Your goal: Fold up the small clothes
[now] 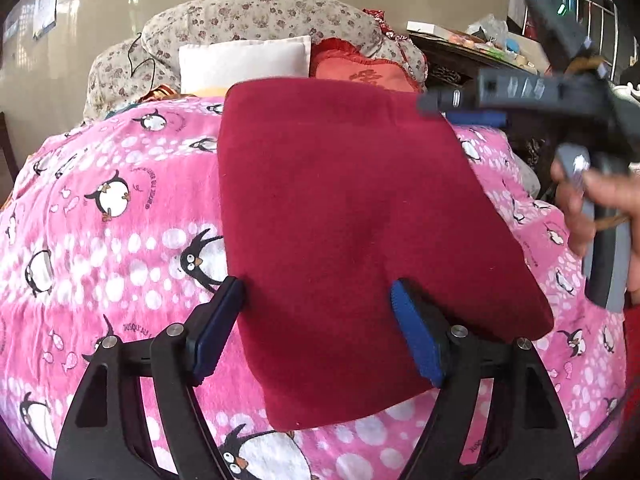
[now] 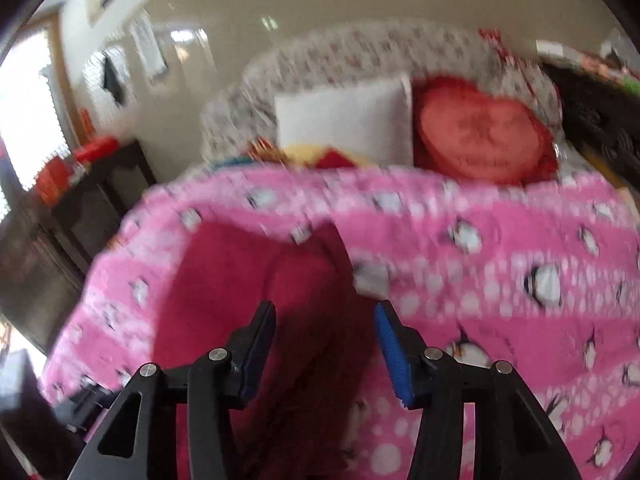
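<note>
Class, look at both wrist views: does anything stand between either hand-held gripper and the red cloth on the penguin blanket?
Nothing visible does. The left hand-held gripper stands open right over the near edge of the red cloth, and the right hand-held gripper is open directly above it. Only the pink blanket lies around the cloth.

You get bright, even daylight in both views. In your right wrist view the window (image 2: pixel 28 120) at the left edge blows out to white, the glossy wall (image 2: pixel 320 12) carries small glare spots, and motion blur smears the pink blanket (image 2: pixel 500 248). Your left wrist view stays sharp except the streaked right gripper (image 1: pixel 472 100). Fisheye bending curves both frames, with dark corners
</note>
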`<state>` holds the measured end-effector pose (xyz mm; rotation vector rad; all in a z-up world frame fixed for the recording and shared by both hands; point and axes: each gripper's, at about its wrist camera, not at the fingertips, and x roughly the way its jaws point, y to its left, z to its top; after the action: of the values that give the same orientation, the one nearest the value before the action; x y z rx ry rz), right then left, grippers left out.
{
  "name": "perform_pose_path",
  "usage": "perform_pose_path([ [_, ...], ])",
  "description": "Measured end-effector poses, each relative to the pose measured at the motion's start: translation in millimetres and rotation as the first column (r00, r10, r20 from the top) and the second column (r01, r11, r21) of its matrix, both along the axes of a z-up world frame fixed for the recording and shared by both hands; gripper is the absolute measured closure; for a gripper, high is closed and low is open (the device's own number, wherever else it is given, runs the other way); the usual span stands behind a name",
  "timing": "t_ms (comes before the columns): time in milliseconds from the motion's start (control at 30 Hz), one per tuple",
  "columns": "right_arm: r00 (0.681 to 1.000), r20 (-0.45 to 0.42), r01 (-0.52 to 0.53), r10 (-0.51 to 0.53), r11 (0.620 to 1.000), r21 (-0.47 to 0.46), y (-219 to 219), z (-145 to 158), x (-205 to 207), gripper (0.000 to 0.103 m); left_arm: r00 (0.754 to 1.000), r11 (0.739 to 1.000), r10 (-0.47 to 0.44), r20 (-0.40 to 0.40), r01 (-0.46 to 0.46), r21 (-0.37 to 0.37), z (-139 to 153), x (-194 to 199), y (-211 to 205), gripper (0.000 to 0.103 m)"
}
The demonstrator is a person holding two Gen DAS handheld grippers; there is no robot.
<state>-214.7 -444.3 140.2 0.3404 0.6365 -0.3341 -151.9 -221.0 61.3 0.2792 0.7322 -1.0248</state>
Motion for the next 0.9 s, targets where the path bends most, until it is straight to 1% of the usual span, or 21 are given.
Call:
perform_pose_path([
  [67, 1.0, 0.02, -0.005, 0.007, 0.998, -0.065, 7, 14, 8, 0.052, 1.0, 1.0, 0.002, -0.02, -0.002, -0.011, 0, 3, 2, 0.026],
  [100, 1.0, -0.005, -0.023, 0.023, 0.997, -0.075, 8, 14, 20, 0.052, 0.999, 1.0, 0.006, -0.031, -0.006, -0.018, -1, 5, 3, 0.026],
  [133, 0.998, -0.055, -0.044, 0.04, 0.997, -0.067, 8, 8, 33, 0.052, 0.999, 1.0, 0.008, -0.036, -0.009, -0.023, -1, 8, 1, 0.026],
  [167, 0.992, -0.114, -0.053, 0.046, 0.997, -0.063, 8, 0, 46, 0.065, 0.999, 1.0, 0.011, -0.04, -0.013, -0.027, -2, 9, 2, 0.026],
  [200, 0.987, -0.156, -0.061, 0.048, 0.995, -0.08, 9, -8, 55, 0.078, 0.999, 0.999, 0.013, -0.043, -0.015, -0.03, 0, 10, 1, 0.026],
  [233, 0.984, -0.166, -0.08, 0.061, 0.991, -0.109, 14, -12, 59, 0.091, 0.999, 0.999, 0.017, -0.048, -0.018, -0.036, 1, 9, 3, 0.026],
  [267, 0.984, -0.164, -0.094, 0.069, 0.985, -0.147, 20, -12, 60, 0.094, 0.998, 0.999, 0.019, -0.053, -0.021, -0.039, 1, 10, 3, 0.026],
  [333, 0.986, -0.141, -0.115, 0.088, 0.973, -0.199, 26, -5, 63, 0.094, 0.997, 0.998, 0.033, -0.068, -0.037, -0.049, 4, 12, 2, 0.026],
  [400, 0.992, -0.084, -0.104, 0.089, 0.974, -0.2, 23, 7, 67, 0.095, 0.995, 0.995, 0.058, -0.077, -0.064, -0.079, 8, 15, 0, 0.026],
  [433, 0.994, -0.071, -0.101, 0.088, 0.973, -0.207, 22, 10, 70, 0.095, 0.995, 0.992, 0.073, -0.074, -0.08, -0.097, 10, 15, -3, 0.026],
  [467, 0.994, -0.064, -0.098, 0.085, 0.97, -0.221, 20, 10, 73, 0.095, 0.994, 0.991, 0.08, -0.07, -0.087, -0.099, 11, 15, -5, 0.025],
  [500, 0.993, -0.08, -0.1, 0.083, 0.967, -0.236, 19, 5, 79, 0.095, 0.994, 0.991, 0.089, -0.059, -0.094, -0.097, 9, 13, -8, 0.023],
  [533, 0.99, -0.12, -0.103, 0.078, 0.969, -0.225, 15, -7, 86, 0.095, 0.995, 0.991, 0.091, -0.05, -0.095, -0.095, 7, 13, -10, 0.022],
  [567, 0.986, -0.154, -0.101, 0.072, 0.976, -0.195, 9, -19, 90, 0.094, 0.995, 0.991, 0.094, -0.039, -0.098, -0.092, 4, 12, -11, 0.022],
  [600, 0.984, -0.161, -0.097, 0.072, 0.983, -0.154, 4, -28, 90, 0.094, 0.995, 0.991, 0.097, -0.038, -0.1, -0.086, 2, 13, -10, 0.022],
  [633, 0.988, -0.142, -0.085, 0.068, 0.989, -0.12, 1, -29, 84, 0.093, 0.994, 0.992, 0.095, -0.049, -0.099, -0.078, 2, 15, -9, 0.022],
  [667, 0.993, -0.102, -0.065, 0.056, 0.994, -0.086, 0, -24, 72, 0.084, 0.994, 0.993, 0.09, -0.064, -0.095, -0.073, 3, 17, -6, 0.022],
  [733, 0.998, -0.041, -0.039, 0.037, 0.998, -0.045, 3, -9, 45, 0.074, 0.992, 0.992, 0.091, -0.091, -0.098, -0.075, 7, 22, 2, 0.022],
  [800, 0.998, 0.007, -0.07, 0.07, 0.997, -0.028, 20, 10, 13, 0.073, 0.991, 0.989, 0.115, -0.064, -0.12, -0.087, 12, 22, 15, 0.022],
  [833, 0.996, 0.011, -0.087, 0.088, 0.996, -0.032, 30, 15, 3, 0.073, 0.989, 0.986, 0.145, -0.027, -0.146, -0.074, 14, 21, 20, 0.022],
  [900, 0.991, -0.001, -0.136, 0.136, 0.989, -0.051, 54, 18, -12, 0.073, 0.985, 0.983, 0.174, -0.004, -0.174, -0.058, 14, 23, 24, 0.022],
])
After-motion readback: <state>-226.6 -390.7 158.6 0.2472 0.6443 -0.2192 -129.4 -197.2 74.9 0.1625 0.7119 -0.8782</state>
